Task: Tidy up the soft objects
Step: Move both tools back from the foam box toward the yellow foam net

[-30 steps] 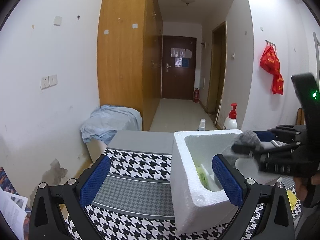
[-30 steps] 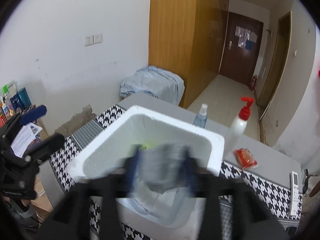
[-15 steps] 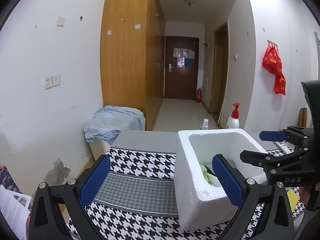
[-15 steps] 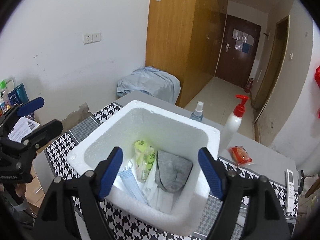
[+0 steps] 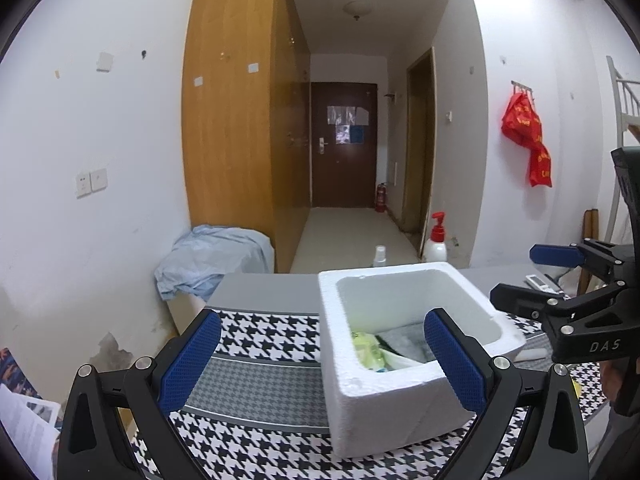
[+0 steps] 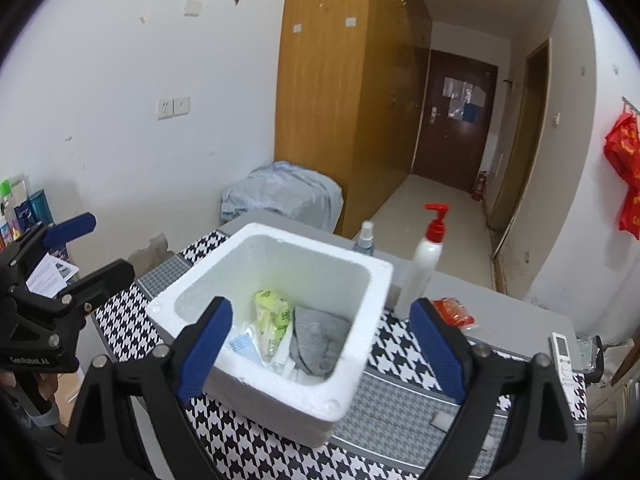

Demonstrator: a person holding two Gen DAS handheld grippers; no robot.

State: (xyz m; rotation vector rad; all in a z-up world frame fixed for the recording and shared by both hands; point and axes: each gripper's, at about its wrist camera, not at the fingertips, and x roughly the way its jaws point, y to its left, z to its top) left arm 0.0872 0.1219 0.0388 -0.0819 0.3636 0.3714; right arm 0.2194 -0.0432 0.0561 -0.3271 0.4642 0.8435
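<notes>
A white foam box (image 6: 352, 360) (image 5: 384, 400) stands on the houndstooth table cloth. Inside lie a grey soft cloth (image 6: 316, 340), a yellow-green packet (image 6: 272, 316), a light blue pack (image 6: 242, 346) and white wrappers. My right gripper (image 6: 324, 354) is open and empty, above the box's near side; it also shows at the right of the left wrist view (image 5: 536, 276). My left gripper (image 5: 320, 364) is open and empty, low at the box's left; it shows in the right wrist view (image 6: 92, 244).
A white pump bottle with a red top (image 6: 424, 264) and a small spray bottle (image 6: 365, 236) stand behind the box. A red snack packet (image 6: 454, 312) and a white remote (image 6: 564, 356) lie to the right. A blue cloth pile (image 6: 284, 196) lies beyond the table.
My right gripper opened and let the grey cloth drop into the foam box, then drew back and up. My left gripper stayed open and rose slightly.
</notes>
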